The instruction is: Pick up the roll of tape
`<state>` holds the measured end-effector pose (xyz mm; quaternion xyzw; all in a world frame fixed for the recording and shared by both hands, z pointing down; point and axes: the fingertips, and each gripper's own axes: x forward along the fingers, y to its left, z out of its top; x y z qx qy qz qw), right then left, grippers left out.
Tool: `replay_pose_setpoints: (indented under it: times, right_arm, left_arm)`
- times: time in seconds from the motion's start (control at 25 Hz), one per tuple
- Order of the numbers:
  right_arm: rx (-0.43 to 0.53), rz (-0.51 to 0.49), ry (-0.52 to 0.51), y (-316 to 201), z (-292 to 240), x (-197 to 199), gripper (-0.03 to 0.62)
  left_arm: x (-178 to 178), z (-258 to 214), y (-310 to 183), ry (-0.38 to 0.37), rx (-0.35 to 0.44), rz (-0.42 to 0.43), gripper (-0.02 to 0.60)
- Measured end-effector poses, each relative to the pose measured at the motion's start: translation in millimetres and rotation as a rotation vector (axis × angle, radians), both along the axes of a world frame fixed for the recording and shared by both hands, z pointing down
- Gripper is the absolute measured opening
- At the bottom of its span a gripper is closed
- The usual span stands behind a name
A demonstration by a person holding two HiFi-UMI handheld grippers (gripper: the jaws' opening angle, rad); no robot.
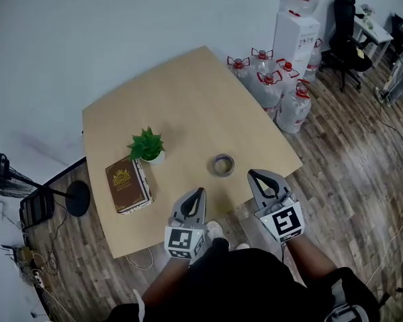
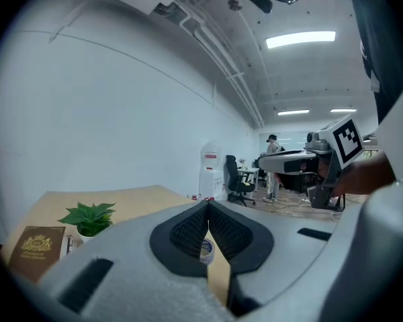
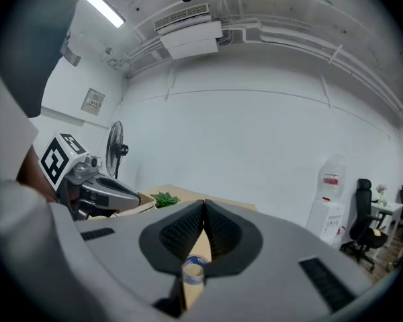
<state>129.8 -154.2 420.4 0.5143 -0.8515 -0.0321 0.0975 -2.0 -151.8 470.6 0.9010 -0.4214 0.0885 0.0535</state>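
The roll of tape (image 1: 222, 164) lies flat on the light wooden table (image 1: 188, 92), near its front edge. My left gripper (image 1: 200, 192) is shut and empty, short of the roll and to its left. My right gripper (image 1: 253, 174) is also shut and empty, just right of the roll and apart from it. In the left gripper view the tape (image 2: 206, 250) shows through the slit under the closed left gripper (image 2: 207, 205). Likewise the tape (image 3: 193, 269) peeks below the closed right gripper (image 3: 204, 203) in the right gripper view.
A small potted plant (image 1: 146, 146) and a brown book (image 1: 127, 184) sit left of the roll. Several water bottles (image 1: 275, 86) and a dispenser (image 1: 295, 32) stand beyond the table's right corner. An office chair (image 1: 346, 45) is farther right and a floor fan (image 1: 27, 193) at the left.
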Motion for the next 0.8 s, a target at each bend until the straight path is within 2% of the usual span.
replay_pose_setpoints:
  times: [0.32,0.6,0.8]
  right_arm:
    - [-0.008,-0.006,0.008,-47.7,4.9,-27.6,-0.005]
    - [-0.046,0.057,0.037,-81.7,21.5,-26.9,-0.005]
    - [-0.11,0.038,0.052,-99.1,42.6,-30.6,0.018]
  left_arm:
    - [-7.7,-11.9,-46.3,0.006,0.036,0.075,0.0]
    - [-25.0,-12.4,-84.7,0.011,0.051,0.078,0.0]
    - [-28.5,-10.1,-98.6,0.014,0.036,0.067,0.0]
